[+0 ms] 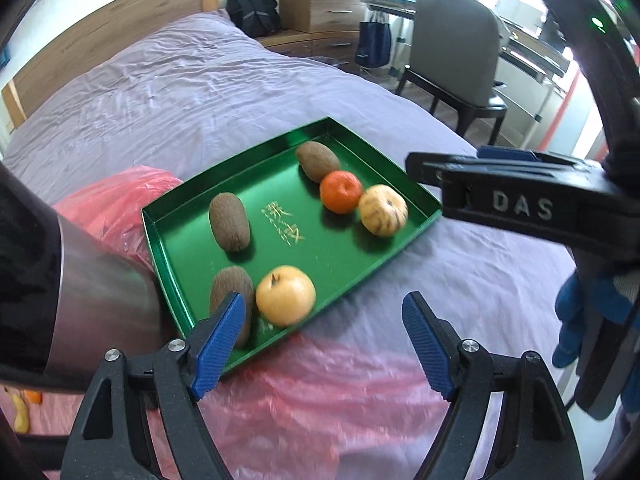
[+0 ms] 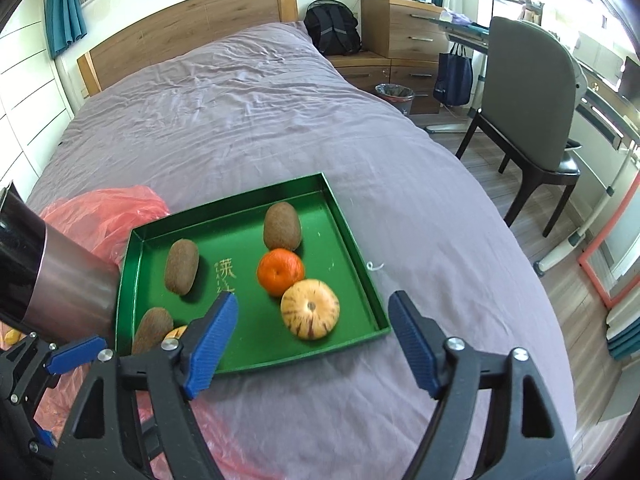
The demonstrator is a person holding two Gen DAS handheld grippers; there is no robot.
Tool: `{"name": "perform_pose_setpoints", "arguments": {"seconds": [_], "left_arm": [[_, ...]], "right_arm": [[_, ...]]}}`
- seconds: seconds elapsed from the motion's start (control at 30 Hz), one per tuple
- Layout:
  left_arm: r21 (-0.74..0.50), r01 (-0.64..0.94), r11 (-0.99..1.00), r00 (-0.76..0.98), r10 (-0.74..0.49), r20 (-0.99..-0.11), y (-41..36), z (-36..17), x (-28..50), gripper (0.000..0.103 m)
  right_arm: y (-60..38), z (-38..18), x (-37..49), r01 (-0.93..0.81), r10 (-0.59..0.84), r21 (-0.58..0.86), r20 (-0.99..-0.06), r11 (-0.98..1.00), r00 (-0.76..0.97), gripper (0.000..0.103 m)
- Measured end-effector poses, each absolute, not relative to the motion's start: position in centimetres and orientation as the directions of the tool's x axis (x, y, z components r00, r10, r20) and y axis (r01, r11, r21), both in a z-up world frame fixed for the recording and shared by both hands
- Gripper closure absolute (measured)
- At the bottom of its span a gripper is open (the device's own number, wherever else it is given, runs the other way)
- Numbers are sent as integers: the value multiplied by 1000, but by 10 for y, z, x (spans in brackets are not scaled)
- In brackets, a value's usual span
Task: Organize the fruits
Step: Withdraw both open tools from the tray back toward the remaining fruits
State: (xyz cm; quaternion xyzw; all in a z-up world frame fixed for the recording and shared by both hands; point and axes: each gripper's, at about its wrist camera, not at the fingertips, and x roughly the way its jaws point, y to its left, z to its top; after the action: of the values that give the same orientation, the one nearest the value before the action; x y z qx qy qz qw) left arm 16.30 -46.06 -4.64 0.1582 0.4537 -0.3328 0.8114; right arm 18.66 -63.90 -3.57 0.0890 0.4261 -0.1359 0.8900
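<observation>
— On the purple bed (image 2: 248, 128), what is sitting in front of the two grippers?

— A green tray (image 1: 400, 240) is lying there, and six fruits are resting in it: three kiwis, a tangerine (image 1: 341, 192) and two yellow fruits. A red plastic bag (image 1: 312, 392) is spreading under and beside the tray's near-left corner.

— How are the grippers standing?

— Both are hanging spread wide, gripping nothing. The left gripper (image 1: 326, 344) is hovering over the tray's near corner, and the right gripper (image 2: 312, 340) is hovering over the near-right edge.

— Which fruit is lying closest to which?

— The plain yellow fruit (image 1: 285, 295) is sitting just ahead of the left gripper, slightly left of centre, touching the near kiwi (image 1: 230, 300), whose lower end is hiding behind the left gripper's blue finger. The striped yellow fruit (image 2: 310, 309) is sitting just ahead of the right gripper, between its pads as seen from the right wrist, and touching the tangerine.

— And the long axes?

— The middle kiwi (image 1: 230, 222) is lying alone, with its long axis pointing roughly away from the left gripper; the far kiwi (image 1: 318, 161) is lying well back, against the tangerine.

— So what is the coming move turning on?

— I am judging that each round fruit is lying nearer its own side's gripper, so little reaching seems needed; which one goes first, I cannot tell.
</observation>
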Motion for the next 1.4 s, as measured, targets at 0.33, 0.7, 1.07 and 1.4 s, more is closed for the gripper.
{"name": "perform_pose_setpoints", "arguments": {"seconds": [0.33,0.7,1.07,1.4], "left_arm": [[10,782,623,355,-432,-829,-419,-24,126,26],[57,871,487,291,-421,-859,-336,-48,68,26],[72,782,619,333,-318,-888,-241,-64,78,26],[114,699,706,388,-241,-890,-173,-59,94,26]], "right_arm": [[-601,-21,156,323,-171,41,-782,945,599,0],[-519,-49,113,259,-153,-22,-852,966,501,0],[-428,-72,85,114,-32,16,-912,993,410,0],[-360,-71,97,-23,87,85,-925,996,370,0]]}}
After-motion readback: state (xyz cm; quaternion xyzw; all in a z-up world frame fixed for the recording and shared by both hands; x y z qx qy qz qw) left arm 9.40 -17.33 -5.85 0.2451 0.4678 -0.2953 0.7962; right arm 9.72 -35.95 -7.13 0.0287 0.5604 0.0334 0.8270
